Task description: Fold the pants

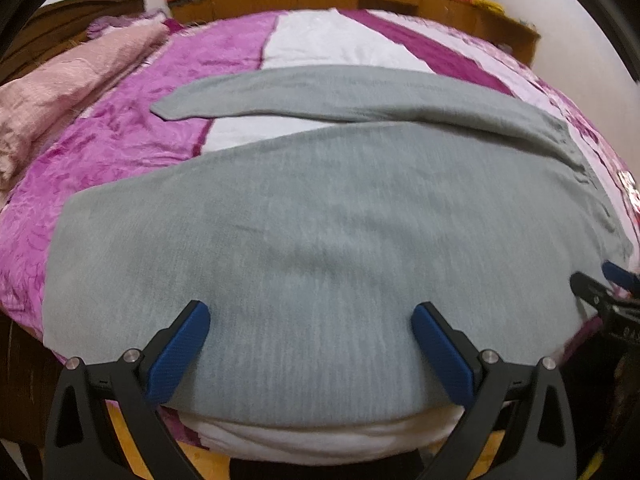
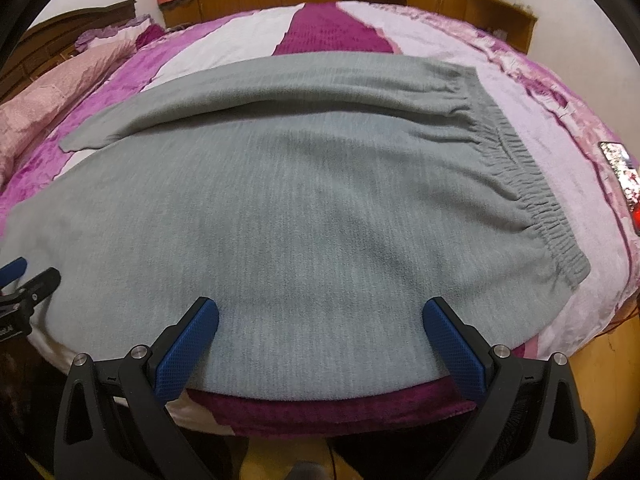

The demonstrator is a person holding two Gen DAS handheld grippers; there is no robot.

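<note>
Right cam shows pants (image 2: pixel 304 208) waistband (image 2: pixel 516 164), phone (image 2: pixel 622 180) — left doesn't.

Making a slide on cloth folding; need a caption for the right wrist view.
Open right gripper above gray pants spread flat on a striped bedspread, elastic waistband at right.

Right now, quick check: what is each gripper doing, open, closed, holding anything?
Left gripper: open, holding nothing, fingers spread over the near edge of the grey pants.
Right gripper: open, holding nothing, also over the pants' near edge.

Grey pants (image 1: pixel 320 208) flat on bed (image 1: pixel 132 120); left tongs (image 1: pixel 310 314) (spread wide) above.
</note>
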